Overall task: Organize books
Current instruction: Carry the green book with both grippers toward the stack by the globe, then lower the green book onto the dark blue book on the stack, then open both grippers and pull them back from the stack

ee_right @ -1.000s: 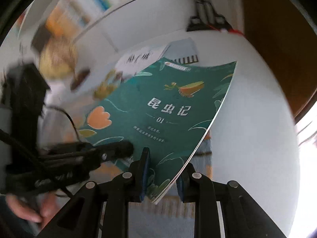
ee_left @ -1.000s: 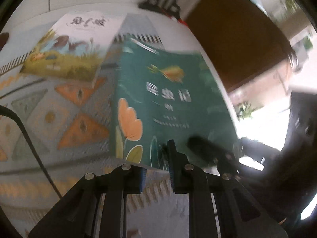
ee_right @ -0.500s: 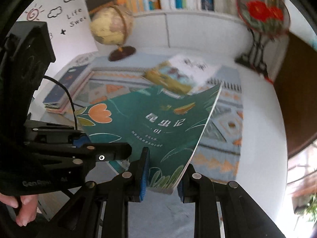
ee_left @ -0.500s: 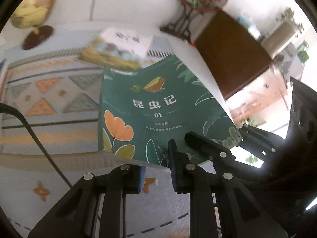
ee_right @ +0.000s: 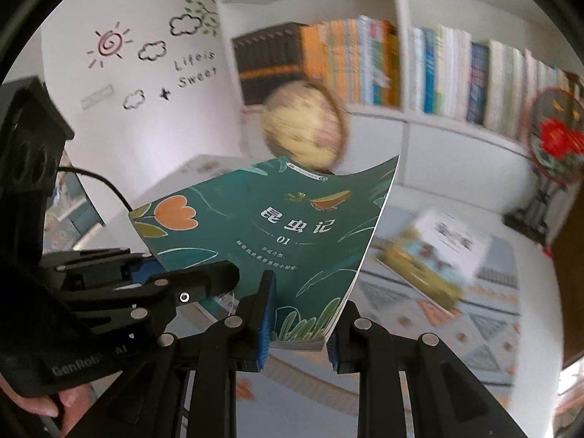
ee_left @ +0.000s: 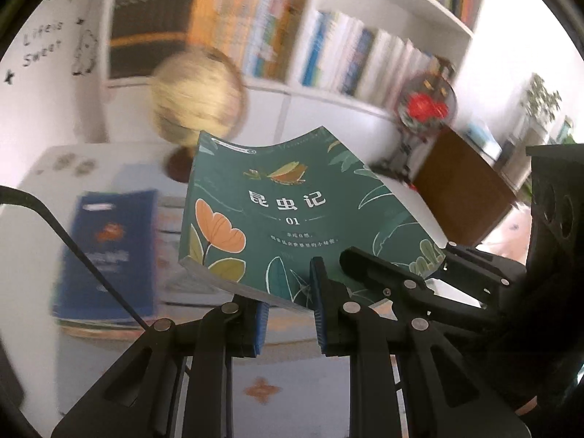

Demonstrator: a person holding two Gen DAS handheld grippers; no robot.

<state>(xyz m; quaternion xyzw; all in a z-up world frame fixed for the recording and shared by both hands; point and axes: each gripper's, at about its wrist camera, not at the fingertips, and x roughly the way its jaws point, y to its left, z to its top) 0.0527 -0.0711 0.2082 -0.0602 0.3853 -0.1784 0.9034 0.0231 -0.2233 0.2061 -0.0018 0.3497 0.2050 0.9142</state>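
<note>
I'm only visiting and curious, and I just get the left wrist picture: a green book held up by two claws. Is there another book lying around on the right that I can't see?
Observer: Yes. The right wrist view shows a picture book with a white and yellow-green cover. It lies on the patterned mat, right of the green book.
Visitor: Is somebody holding these claws?
Observer: Fingers of the left hand show at the lower left, under the black body of the left claw.
Visitor: How does the right claw grip?
Observer: The right claw has blue pads clamped on the green book's lower corner, one on each side.
</note>
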